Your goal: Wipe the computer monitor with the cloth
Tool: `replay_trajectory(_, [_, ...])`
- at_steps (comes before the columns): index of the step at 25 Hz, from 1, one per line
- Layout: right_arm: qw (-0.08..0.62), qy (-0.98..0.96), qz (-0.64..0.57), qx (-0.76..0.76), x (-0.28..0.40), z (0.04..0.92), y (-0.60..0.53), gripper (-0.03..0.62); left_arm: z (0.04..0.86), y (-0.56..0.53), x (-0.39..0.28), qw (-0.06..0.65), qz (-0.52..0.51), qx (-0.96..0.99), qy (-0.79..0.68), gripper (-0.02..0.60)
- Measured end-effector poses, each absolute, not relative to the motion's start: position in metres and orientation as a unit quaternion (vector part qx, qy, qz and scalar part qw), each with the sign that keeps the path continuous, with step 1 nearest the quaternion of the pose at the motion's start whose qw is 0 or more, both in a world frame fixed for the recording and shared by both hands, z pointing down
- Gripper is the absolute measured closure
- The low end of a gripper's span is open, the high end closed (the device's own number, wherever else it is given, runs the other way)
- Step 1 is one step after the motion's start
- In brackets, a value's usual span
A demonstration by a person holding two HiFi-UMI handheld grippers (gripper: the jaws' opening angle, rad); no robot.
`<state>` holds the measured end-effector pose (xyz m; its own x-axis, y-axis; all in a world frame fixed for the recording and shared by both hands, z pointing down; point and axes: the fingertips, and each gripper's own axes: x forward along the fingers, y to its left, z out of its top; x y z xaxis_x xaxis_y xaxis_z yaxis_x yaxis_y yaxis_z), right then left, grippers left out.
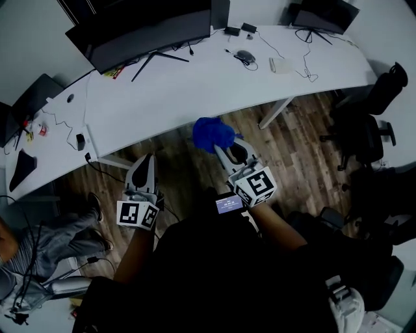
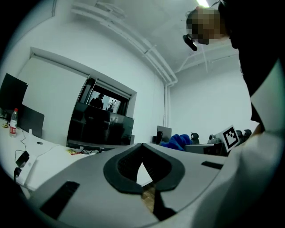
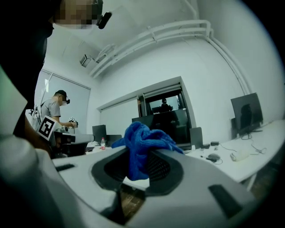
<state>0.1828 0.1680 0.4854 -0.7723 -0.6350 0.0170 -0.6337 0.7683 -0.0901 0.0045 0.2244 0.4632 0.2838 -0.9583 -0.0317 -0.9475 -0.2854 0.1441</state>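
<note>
A wide dark monitor (image 1: 143, 29) stands on the white curved desk (image 1: 195, 84) at the far left; it also shows as a dark screen, the monitor (image 2: 100, 127) and the monitor (image 3: 167, 122), ahead of both grippers. My right gripper (image 1: 221, 144) is shut on a crumpled blue cloth (image 1: 212, 134), held in the air short of the desk's near edge. In the right gripper view the cloth (image 3: 140, 142) bulges up between the jaws of that gripper (image 3: 138, 153). My left gripper (image 1: 143, 170) hangs beside it to the left; in its own view this gripper (image 2: 143, 149) has tips together and nothing between them.
A mouse (image 1: 246, 56), cables and a small white device (image 1: 281, 65) lie on the desk's right half. A second monitor (image 1: 324, 14) stands at the far right. A black office chair (image 1: 367, 130) is at the right, a seated person (image 1: 39, 240) at the lower left, and a bottle (image 1: 40, 129) on the left desk.
</note>
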Motion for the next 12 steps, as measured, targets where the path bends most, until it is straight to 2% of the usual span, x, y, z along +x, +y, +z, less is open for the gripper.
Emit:
replay_trajectory(4, [0.002, 0.938, -0.080, -0.338, 0.172, 0.496, 0.205, 0.519, 0.461, 0.268, -0.005, 0.050, -0.056, 0.813, -0.578, 0.586])
replay_trajectory(12, [-0.025, 0.925, -0.081, -0.371, 0.153, 0.515, 0.314, 0.519, 0.500, 0.390, -0.042, 0.102, -0.066, 0.805, -0.580, 0.586])
